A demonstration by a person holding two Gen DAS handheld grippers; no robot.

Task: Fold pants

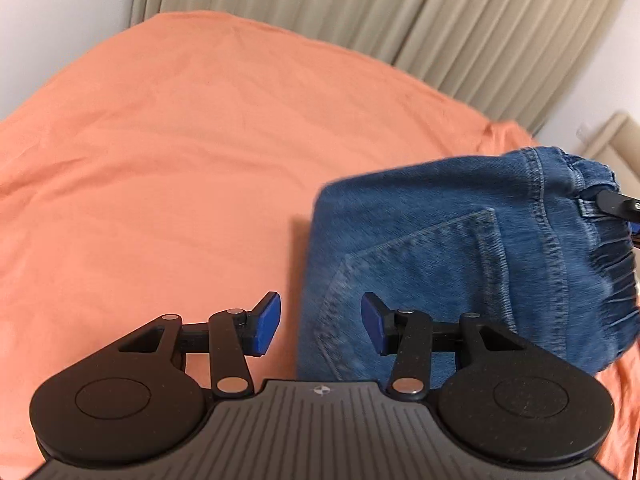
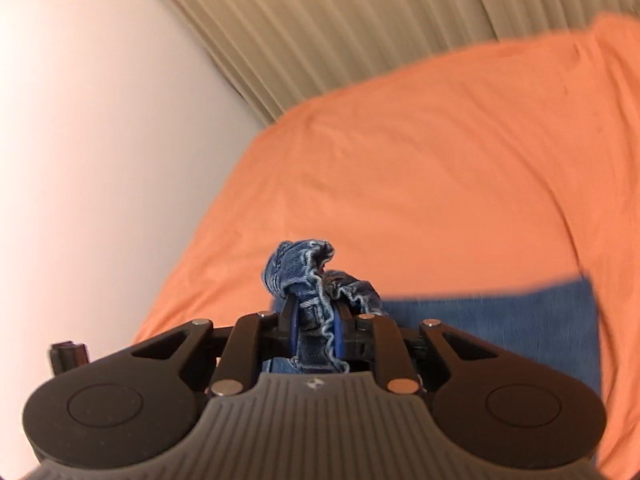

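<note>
Fingers (image 2: 294, 326) (right) clamping jeans (image 2: 316, 280), seemingly waistband.

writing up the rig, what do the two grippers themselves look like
The left tool and right tool match: matte black bodies with two round discs, a ribbed grey centre plate bearing a small round logo, black linkage arms with silver pivot pins, and blue pads on the fingertips. No cables or sleeves show.
</note>
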